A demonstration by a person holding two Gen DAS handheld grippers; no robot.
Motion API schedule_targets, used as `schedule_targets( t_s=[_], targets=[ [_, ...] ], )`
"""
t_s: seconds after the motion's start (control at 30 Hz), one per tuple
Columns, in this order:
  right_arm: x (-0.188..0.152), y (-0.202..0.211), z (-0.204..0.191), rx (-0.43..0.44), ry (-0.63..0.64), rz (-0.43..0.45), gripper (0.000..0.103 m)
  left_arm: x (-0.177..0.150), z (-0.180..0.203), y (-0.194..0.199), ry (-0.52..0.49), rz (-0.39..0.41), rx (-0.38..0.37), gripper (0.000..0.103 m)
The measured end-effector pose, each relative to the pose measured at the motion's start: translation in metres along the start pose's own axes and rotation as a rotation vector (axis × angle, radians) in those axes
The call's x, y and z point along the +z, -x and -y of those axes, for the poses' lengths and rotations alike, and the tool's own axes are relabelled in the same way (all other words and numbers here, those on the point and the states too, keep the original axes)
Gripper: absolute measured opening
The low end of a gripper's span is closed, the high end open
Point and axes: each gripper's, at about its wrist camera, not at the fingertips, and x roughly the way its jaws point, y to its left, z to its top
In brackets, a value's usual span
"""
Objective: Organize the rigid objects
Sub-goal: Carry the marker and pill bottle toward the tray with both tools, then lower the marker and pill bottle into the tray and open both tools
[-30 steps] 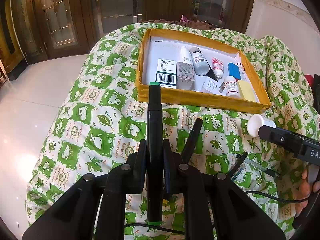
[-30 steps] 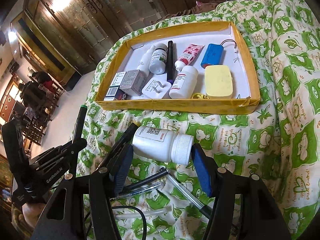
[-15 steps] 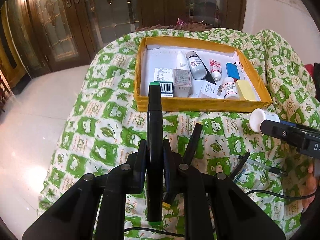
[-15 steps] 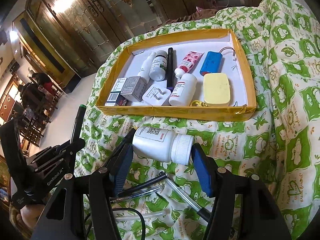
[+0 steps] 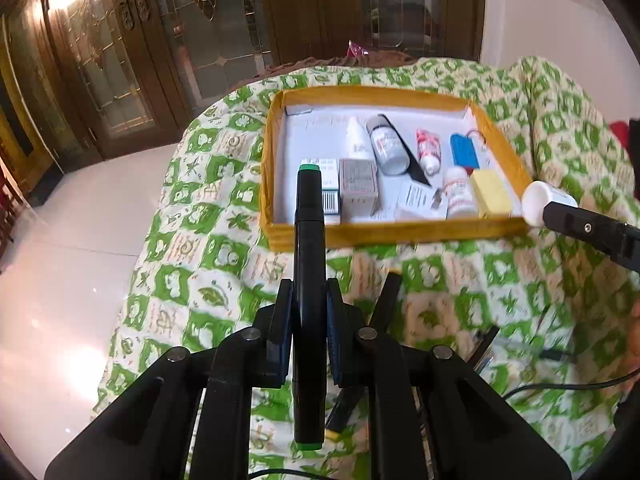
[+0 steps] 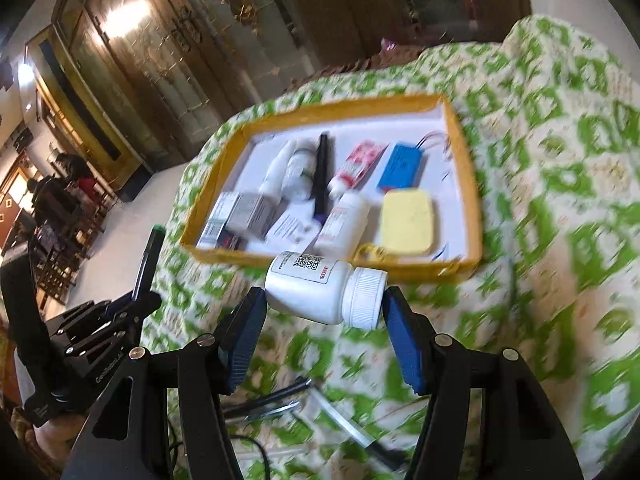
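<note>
Left wrist view: the left gripper (image 5: 307, 312) pinches a black marker (image 5: 308, 264) with green ends, held upright between its pads above the green-checked cloth (image 5: 192, 272). Beyond it lies the yellow tray (image 5: 400, 230) holding boxes, bottles and a tube. A second marker (image 5: 386, 300) lies on the cloth just right of the gripper.

Right wrist view: the right gripper (image 6: 324, 312) clamps a white bottle (image 6: 326, 294) sideways, cap toward the right pad, in front of the tray's (image 6: 320, 262) near wall. Pens (image 6: 268, 400) lie on the cloth below.
</note>
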Motion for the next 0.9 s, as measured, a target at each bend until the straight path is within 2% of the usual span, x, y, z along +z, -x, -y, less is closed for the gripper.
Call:
schedule_targets(
  t_s=[0.2,0.5,0.77,0.9],
  targets=[
    [0.017,0.015,0.031,-0.058,-0.062,0.071,0.055,0.005,-0.001,-0.002,0.041,0.006,-0.027,0.012],
    [0.031,0.025,0.060,-0.070,-0.150,0.097,0.055,0.004,0.000,-0.016,0.057,-0.031,-0.052,0.012],
    [0.055,-0.001,0.066,-0.038,-0.176,0.038,0.055,0.061,-0.006,-0.037,0.113,-0.056,-0.115,0.012],
    [0.074,-0.023,0.086,0.025,-0.271,-0.010,0.055,0.090,-0.002,-0.051,0.098,-0.058,-0.120,0.012]
  ],
)
